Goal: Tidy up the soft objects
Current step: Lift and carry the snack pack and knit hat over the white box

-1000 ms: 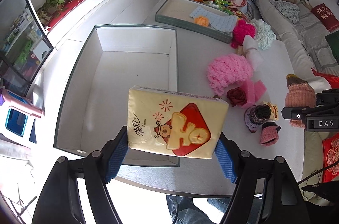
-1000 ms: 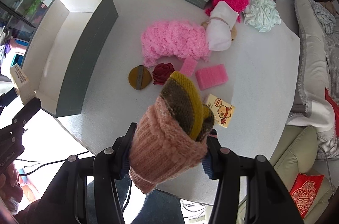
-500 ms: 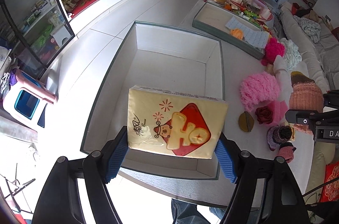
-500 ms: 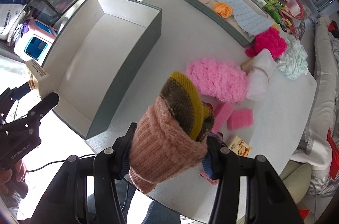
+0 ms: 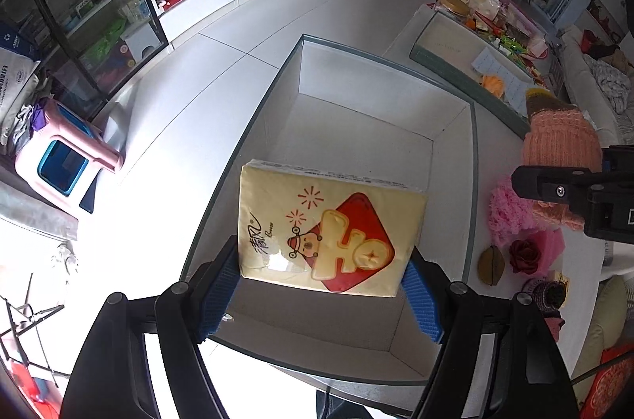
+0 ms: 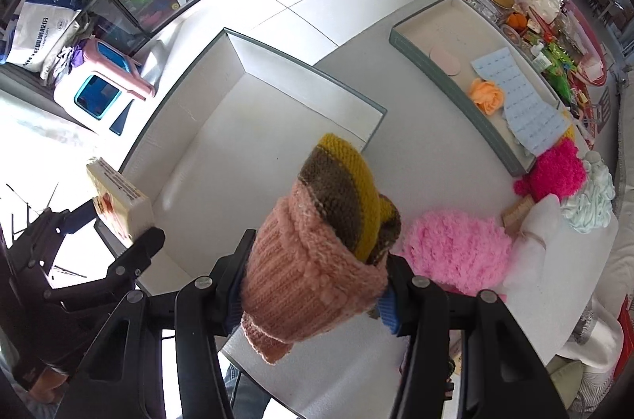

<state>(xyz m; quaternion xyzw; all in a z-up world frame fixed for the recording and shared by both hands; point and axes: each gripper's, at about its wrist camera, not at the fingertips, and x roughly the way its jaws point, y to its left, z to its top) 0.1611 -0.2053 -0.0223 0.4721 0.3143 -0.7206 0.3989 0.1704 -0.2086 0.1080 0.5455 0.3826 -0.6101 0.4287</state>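
My left gripper (image 5: 319, 292) is shut on a yellow tissue pack (image 5: 329, 228) and holds it above the near end of a large empty grey-walled box (image 5: 471, 181). My right gripper (image 6: 313, 280) is shut on a knitted pink, brown and yellow glove (image 6: 321, 240), held over the box's right wall (image 6: 372, 129). The glove (image 5: 554, 141) and right gripper also show at the right of the left wrist view. The tissue pack (image 6: 119, 201) also shows at the left of the right wrist view.
On the table right of the box lie a fluffy pink item (image 6: 455, 248), a magenta fluffy item (image 6: 554, 169), a red rose (image 5: 523, 256), a pink sponge (image 5: 552, 244) and a small knitted item (image 5: 549, 294). A shallow tray (image 6: 416, 38) holds an orange flower (image 6: 485, 94). A pink stool (image 5: 67, 157) stands on the floor at left.
Both grippers have moved left toward the box with their loads. The tissue pack now hangs over the box's near end and the glove over its right wall.
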